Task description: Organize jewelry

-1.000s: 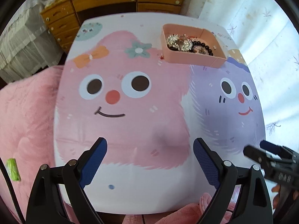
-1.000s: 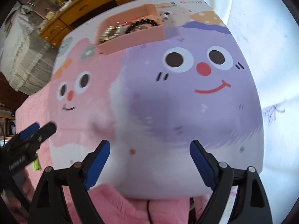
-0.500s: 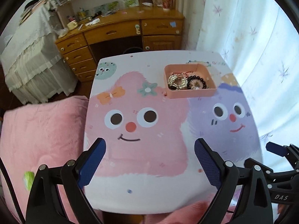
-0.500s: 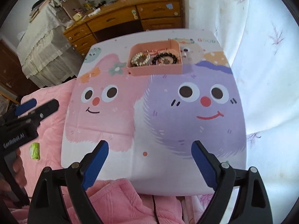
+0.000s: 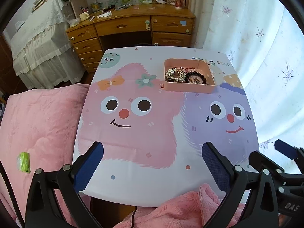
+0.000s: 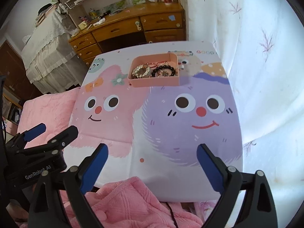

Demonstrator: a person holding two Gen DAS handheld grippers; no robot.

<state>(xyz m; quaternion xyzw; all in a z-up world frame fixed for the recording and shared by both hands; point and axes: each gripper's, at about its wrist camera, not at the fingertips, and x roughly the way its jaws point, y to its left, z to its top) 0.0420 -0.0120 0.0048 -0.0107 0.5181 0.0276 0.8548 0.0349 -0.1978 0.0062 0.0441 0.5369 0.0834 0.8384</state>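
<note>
A pink tray (image 5: 190, 89) (image 6: 155, 81) sits at the far side of the cartoon-printed table (image 5: 133, 182) (image 6: 171, 182). It holds a gold sparkly bracelet (image 5: 173, 74) (image 6: 141, 71), a black bead bracelet (image 5: 195, 77) (image 6: 165, 70) and a red cord piece (image 5: 182, 68). A tiny red item (image 5: 161, 85) lies on the table just left of the tray. My left gripper (image 5: 153, 164) is open and empty above the near table edge. My right gripper (image 6: 152, 164) is open and empty, also above the near edge, right of the left one.
A pink quilt (image 5: 38, 125) lies left of the table and under its near edge, with a green packet (image 5: 23, 161) on it. A wooden desk with drawers (image 5: 133, 28) stands behind the table. White curtains (image 5: 266, 57) hang on the right.
Both grippers have pulled back and up from the table; the view now takes in the whole table and the desk behind. Both stay open and empty.
</note>
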